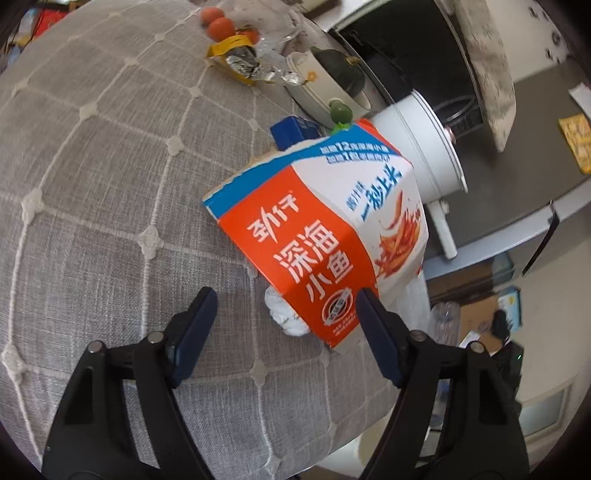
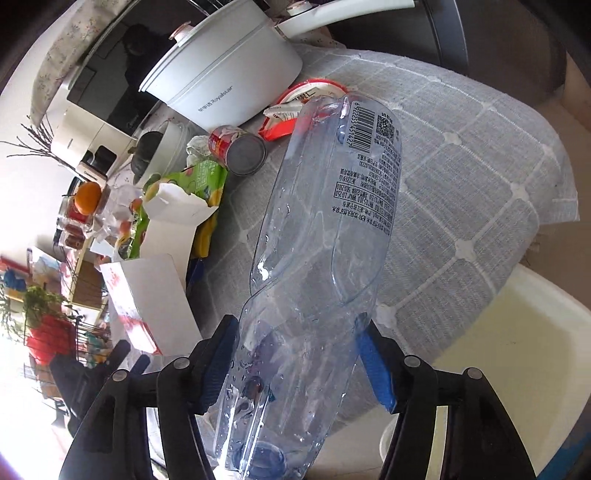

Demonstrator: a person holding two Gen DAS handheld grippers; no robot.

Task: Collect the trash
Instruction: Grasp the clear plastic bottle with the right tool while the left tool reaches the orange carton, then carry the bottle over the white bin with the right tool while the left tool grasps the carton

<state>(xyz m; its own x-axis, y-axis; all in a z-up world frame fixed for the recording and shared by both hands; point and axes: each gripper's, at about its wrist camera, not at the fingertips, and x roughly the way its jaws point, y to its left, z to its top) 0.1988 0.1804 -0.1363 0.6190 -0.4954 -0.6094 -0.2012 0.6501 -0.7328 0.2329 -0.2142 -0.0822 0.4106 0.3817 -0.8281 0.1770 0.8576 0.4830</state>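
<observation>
In the left wrist view, an orange and white snack box [image 1: 317,236] lies on the grey tablecloth [image 1: 110,184] near the table's edge, over a white crumpled tissue [image 1: 284,314]. My left gripper [image 1: 286,306] is open; its right finger touches the box's lower corner and the left finger stands apart. In the right wrist view, my right gripper [image 2: 299,328] is shut on a clear crushed plastic bottle [image 2: 332,206], held above the table. More trash lies behind: a red can [image 2: 238,146], a red and white wrapper [image 2: 291,114], a green packet [image 2: 199,181], a white carton [image 2: 173,221].
A white electric pot [image 2: 229,74] stands at the back, also in the left wrist view [image 1: 424,147]. A white bowl with a dark squash [image 1: 332,74], a foil wrapper [image 1: 243,62] and tomatoes [image 1: 221,26] sit at the far side. A pale bin [image 2: 498,350] is beneath the table edge.
</observation>
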